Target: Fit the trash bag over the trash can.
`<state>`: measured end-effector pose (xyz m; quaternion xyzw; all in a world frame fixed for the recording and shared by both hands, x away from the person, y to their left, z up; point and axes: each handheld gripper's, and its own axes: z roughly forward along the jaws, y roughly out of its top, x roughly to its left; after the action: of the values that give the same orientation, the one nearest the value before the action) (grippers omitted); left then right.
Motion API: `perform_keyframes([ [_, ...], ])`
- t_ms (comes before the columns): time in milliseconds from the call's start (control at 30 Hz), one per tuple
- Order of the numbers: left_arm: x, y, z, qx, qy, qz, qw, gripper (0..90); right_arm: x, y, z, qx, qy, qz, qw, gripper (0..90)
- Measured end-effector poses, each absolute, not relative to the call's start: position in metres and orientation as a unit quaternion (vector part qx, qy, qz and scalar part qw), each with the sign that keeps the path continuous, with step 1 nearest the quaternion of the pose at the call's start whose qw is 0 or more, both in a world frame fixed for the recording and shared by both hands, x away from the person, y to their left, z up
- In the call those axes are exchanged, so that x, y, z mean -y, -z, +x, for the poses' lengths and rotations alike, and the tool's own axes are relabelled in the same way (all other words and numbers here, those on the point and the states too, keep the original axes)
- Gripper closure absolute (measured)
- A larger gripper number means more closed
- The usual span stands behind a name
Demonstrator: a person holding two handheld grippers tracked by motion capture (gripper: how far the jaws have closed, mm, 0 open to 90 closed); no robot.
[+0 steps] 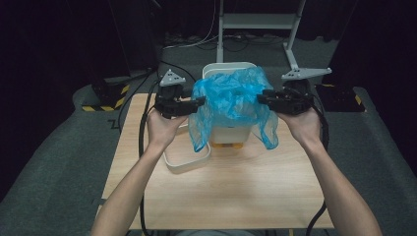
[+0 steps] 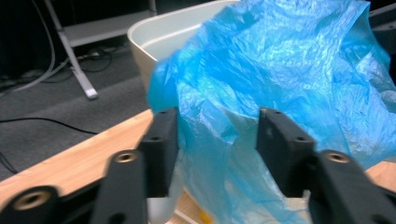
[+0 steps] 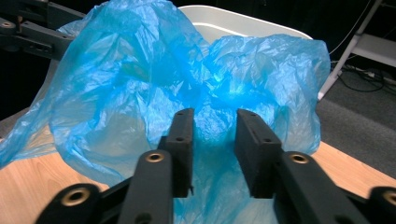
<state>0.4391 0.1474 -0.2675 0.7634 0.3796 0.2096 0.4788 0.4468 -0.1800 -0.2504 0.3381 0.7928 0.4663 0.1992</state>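
A blue plastic bag [image 1: 231, 105] hung draped over the mouth of a white bin [image 1: 229, 129] on the table [image 1: 236, 191] (a loose white ring [image 1: 187, 160] lay beside the bin's base). The left gripper [image 1: 199, 102] and right gripper [image 1: 261, 97] flanked it, each with jaws parted and bag film between them, not pinched.
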Motion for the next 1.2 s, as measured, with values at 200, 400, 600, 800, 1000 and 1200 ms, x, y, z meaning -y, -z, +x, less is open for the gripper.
perform_keyframes([
  [200, -0.147, 0.264, 0.440, -0.368, -0.212, 0.767, 0.481, 77.6, 0.185, 0.249, 0.447, -0.795, -0.469, 0.324, 0.209, 86.1],
  [400, -0.154, 0.256, 0.447, -0.371, -0.223, 0.766, 0.476, 87.3, 0.184, 0.246, 0.453, -0.794, -0.466, 0.323, 0.219, 89.7],
  [600, -0.160, 0.253, 0.464, -0.387, -0.228, 0.760, 0.469, 89.7, 0.178, 0.243, 0.463, -0.795, -0.456, 0.325, 0.234, 89.9],
  [800, -0.161, 0.257, 0.487, -0.411, -0.229, 0.757, 0.454, 89.8, 0.174, 0.242, 0.483, -0.790, -0.449, 0.336, 0.249, 89.9],
  [1000, -0.165, 0.273, 0.512, -0.444, -0.216, 0.746, 0.447, 89.5, 0.174, 0.247, 0.502, -0.781, -0.446, 0.358, 0.249, 89.9],
  [1200, -0.173, 0.274, 0.507, -0.454, -0.201, 0.731, 0.467, 71.6, 0.177, 0.249, 0.504, -0.772, -0.461, 0.367, 0.240, 83.0],
])
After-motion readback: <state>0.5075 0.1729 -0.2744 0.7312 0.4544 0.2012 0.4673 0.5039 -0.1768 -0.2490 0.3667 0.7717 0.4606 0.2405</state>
